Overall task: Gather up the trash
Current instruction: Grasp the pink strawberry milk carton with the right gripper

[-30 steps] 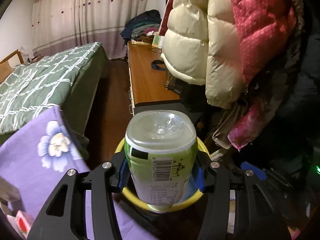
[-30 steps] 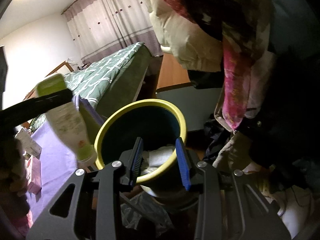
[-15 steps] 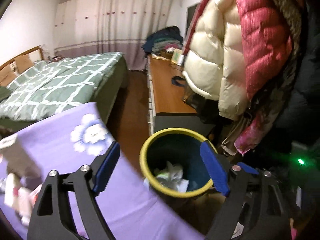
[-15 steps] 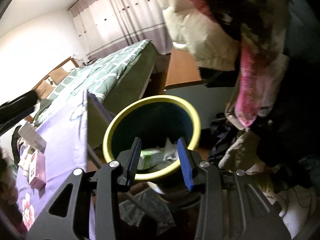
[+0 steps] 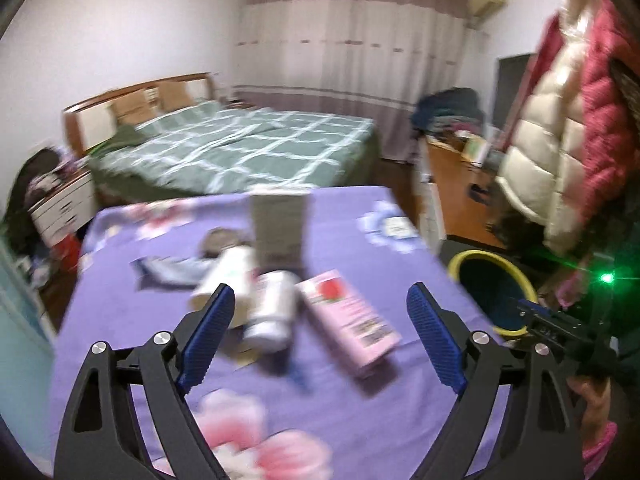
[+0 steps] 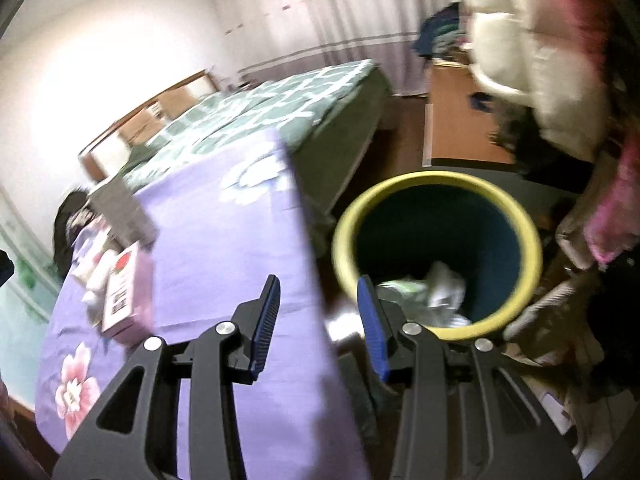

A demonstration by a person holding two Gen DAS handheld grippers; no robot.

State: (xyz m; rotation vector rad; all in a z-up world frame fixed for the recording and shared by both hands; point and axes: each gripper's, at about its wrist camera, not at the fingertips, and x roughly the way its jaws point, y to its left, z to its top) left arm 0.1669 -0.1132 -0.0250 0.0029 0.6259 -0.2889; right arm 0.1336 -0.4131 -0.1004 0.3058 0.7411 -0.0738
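Observation:
My left gripper (image 5: pixel 318 330) is open and empty above the purple flowered tablecloth (image 5: pixel 344 240). Before it lie a pink carton (image 5: pixel 347 316), a white bottle (image 5: pixel 272 308), a second pale bottle (image 5: pixel 226 274) and an upright grey box (image 5: pixel 280 228). The yellow-rimmed trash bin (image 5: pixel 494 292) stands off the table's right edge. In the right wrist view my right gripper (image 6: pixel 318 320) is open and empty at the bin's near left rim (image 6: pixel 436 178). Crumpled paper and a green-labelled bottle (image 6: pixel 404 290) lie inside the bin. The pink carton (image 6: pixel 124 296) shows at left.
A bed with a green checked cover (image 5: pixel 256 148) stands behind the table. A wooden cabinet (image 5: pixel 452 184) runs along the right wall. Padded coats (image 5: pixel 560 128) hang above the bin. Clothes are heaped on the floor beside the bin (image 6: pixel 568 320).
The left gripper opened and dropped the green-labelled bottle into the bin, then swung left over the table. The right gripper shifted left from the bin toward the table edge.

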